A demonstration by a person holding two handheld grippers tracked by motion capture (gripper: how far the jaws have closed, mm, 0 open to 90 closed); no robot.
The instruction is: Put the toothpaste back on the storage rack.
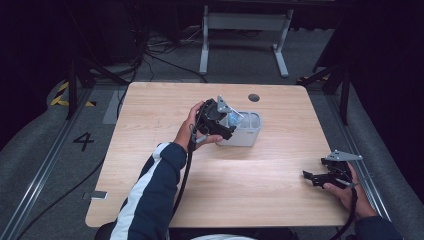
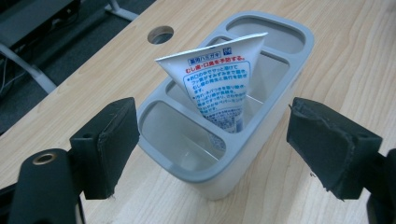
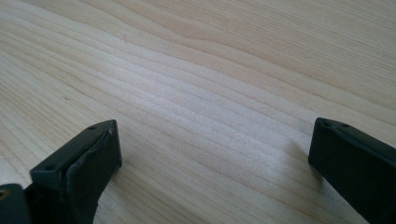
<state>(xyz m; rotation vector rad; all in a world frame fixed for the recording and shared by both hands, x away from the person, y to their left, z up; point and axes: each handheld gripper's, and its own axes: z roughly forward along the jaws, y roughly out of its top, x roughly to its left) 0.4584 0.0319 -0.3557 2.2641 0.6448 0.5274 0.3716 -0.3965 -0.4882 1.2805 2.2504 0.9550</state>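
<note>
**Tube dropped in the caddy, left gripper backing off**

My left gripper point(image 2: 212, 140) is released: its pads stand wide on either side of the grey caddy point(image 2: 205, 179), touching neither it nor the tube. The toothpaste tube point(image 2: 217, 88) stands cap-down in a middle compartment, in the centre of the left gripper view, leaning with its flat crimped end toward the upper right of the frame. In the high view the caddy point(image 1: 247, 136) sits just right of centre on the worktop point(image 1: 150, 115), with my left gripper point(image 1: 231, 120) close over it.

To finish this well, I judge I should draw the gripper straight back and up, keeping the pads clear of the caddy rim so I don't tip the light container or catch the crimped end.

The tube is white with a blue printed panel, red and blue lettering, wide and flat at the top and narrowing downward. Its cap is hidden inside the compartment.

My right gripper point(image 1: 312, 176) rests at the lower right of the high view, jaws apart over bare wood, holding nothing.
</note>
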